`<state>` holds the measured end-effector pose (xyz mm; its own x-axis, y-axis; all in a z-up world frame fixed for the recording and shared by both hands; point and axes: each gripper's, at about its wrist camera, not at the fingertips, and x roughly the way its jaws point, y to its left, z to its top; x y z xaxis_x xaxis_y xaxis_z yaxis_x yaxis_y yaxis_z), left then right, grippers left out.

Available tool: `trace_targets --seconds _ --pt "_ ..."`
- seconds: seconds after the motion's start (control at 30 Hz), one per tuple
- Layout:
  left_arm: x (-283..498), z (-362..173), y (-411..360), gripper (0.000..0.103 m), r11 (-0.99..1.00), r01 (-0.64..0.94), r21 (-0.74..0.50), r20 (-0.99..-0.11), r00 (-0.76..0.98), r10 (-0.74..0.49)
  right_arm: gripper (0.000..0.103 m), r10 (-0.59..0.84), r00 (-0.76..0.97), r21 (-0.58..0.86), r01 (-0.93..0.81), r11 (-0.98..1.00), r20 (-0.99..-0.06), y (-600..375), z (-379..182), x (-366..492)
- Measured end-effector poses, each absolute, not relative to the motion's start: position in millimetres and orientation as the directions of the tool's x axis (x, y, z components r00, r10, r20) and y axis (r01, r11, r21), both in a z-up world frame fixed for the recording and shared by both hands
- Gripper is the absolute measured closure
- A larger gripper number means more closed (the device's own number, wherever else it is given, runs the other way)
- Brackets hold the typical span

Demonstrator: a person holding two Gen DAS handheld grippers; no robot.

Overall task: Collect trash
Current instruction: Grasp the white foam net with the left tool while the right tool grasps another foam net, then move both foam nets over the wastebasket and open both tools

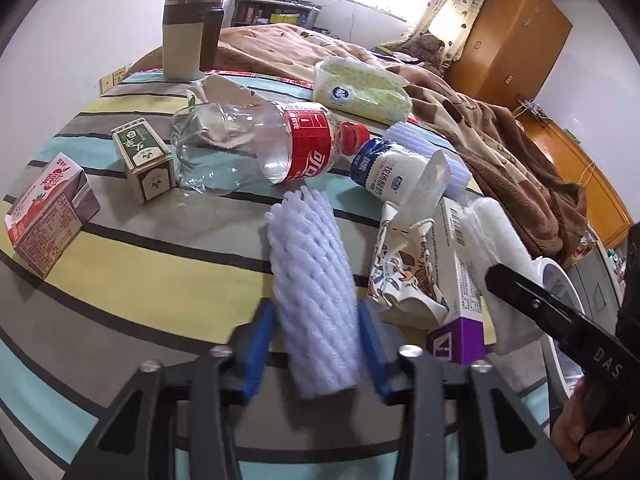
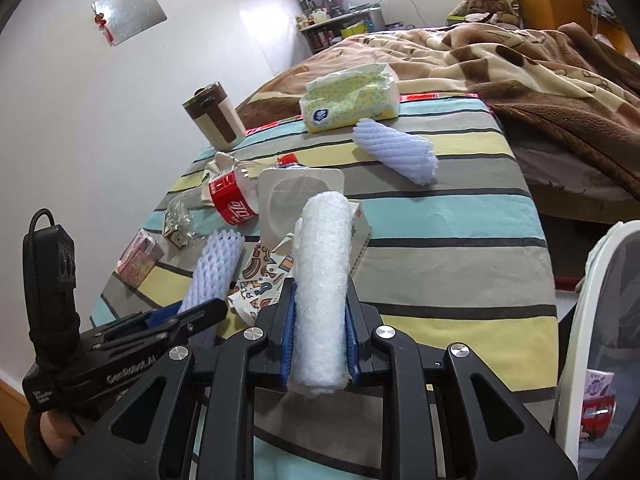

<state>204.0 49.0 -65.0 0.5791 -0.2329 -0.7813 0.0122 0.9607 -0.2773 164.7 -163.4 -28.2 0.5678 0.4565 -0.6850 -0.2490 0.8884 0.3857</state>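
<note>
My left gripper [image 1: 316, 336] is shut on a lilac foam net sleeve [image 1: 312, 280], held just above the striped bedspread [image 1: 160, 264]; the sleeve also shows in the right wrist view [image 2: 212, 268]. My right gripper [image 2: 320, 320] is shut on a white foam roll [image 2: 322, 280], also visible in the left wrist view [image 1: 500, 248]. Trash lies ahead: a clear cola bottle [image 1: 260, 140], a yogurt bottle [image 1: 392, 172], a crumpled patterned paper cup [image 1: 404, 276], a purple-and-white box [image 1: 456, 280], a green carton [image 1: 144, 160], a red carton [image 1: 48, 216] and a second foam net [image 2: 396, 150].
A white-rimmed bin [image 2: 588, 320] stands at the right beside the bed, with trash inside. A brown-and-cream mug [image 1: 188, 36] and a tissue pack [image 1: 360, 88] sit at the far side. A brown blanket [image 1: 500, 140] covers the bed's right.
</note>
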Motion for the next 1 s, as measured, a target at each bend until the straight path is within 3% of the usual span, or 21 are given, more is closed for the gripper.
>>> trace_targets --seconds 0.17,1.0 --pt "204.4 -65.1 52.3 0.072 0.953 0.002 -0.302 -0.771 0.588 -0.245 0.082 0.455 0.579 0.397 -0.233 0.888 -0.677 -168.6 -28.3 164.1" --pt "171.5 -9.8 25.3 0.073 0.956 0.110 -0.271 -0.677 0.684 -0.271 0.083 0.371 0.679 0.364 -0.161 0.917 -0.633 -203.5 -8.9 137.8"
